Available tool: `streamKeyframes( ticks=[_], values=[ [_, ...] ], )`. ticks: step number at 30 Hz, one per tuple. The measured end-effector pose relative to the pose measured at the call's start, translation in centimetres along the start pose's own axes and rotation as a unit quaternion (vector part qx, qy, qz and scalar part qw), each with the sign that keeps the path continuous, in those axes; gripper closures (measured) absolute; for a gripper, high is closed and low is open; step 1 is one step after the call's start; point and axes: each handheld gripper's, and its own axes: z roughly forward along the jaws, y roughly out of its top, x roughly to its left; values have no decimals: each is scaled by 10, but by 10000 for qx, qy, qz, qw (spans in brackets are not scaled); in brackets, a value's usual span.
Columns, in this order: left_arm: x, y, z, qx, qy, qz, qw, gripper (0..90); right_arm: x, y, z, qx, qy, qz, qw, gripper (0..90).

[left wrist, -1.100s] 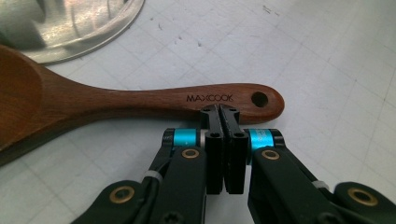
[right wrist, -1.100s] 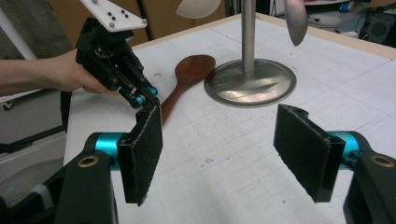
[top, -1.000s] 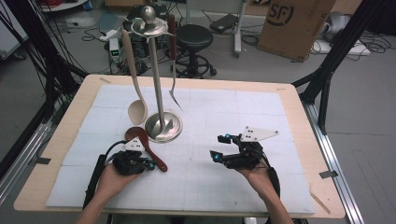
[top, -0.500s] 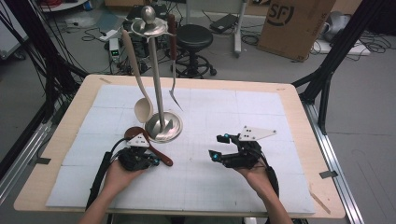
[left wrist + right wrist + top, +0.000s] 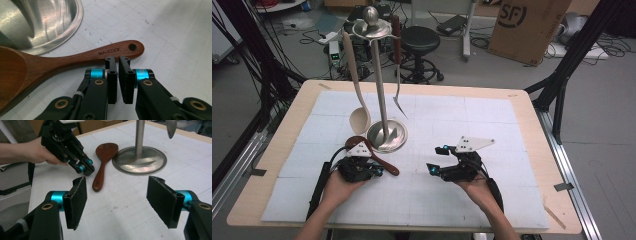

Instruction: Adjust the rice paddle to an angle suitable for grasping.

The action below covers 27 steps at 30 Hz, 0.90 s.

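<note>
The brown wooden spoon lies flat on the white mat, its bowl touching or just beside the round steel base of the utensil stand, and its handle runs away from that base toward the middle of the table. In the left gripper view the long axis goes across in front of my left gripper, bowl on the left and the end with the hanging hole on the right, so the handle lies crosswise just ahead of the tips. The jaws of this gripper are almost pressed together, with only a thin slit between them, and they pinch nothing. I cannot tell if the tips touch the handle edge or stop just short. My right gripper is well apart from the spoon, jaws spread wide and empty. I judge the left hand is the nearer one, and it must first widen its jaws before it can take the handle.
</note>
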Motion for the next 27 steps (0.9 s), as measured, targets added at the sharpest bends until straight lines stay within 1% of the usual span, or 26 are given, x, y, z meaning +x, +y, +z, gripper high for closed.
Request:
streamKeyframes(
  ticks=[5,7,11,16,18,19,22,27],
  values=[
    [-2,-2,-8,-88,-66,19,9999,815,5,2,12,144,4,-100,9998,322],
    [-3,-2,-12,-136,-90,-14,9999,802,7,3,16,186,19,-111,9998,322],
    [-4,-4,-23,-247,-131,18,9996,762,9,6,27,260,30,-144,9996,322],
    [-6,-7,-35,-382,-83,31,9992,697,12,7,41,363,4,-178,9992,322],
    [-6,-9,-39,-464,-38,-31,9989,657,13,7,47,417,6,-206,9989,322],
    [-6,-9,-40,-478,-10,-25,9989,641,14,7,50,436,-12,-223,9988,322],
    [-6,-10,-44,-558,5,-69,9984,605,16,7,59,511,-25,-226,9984,322],
    [-6,-11,-48,-633,-2,-45,9980,573,18,5,74,621,-117,-262,9977,330]
  ],
)
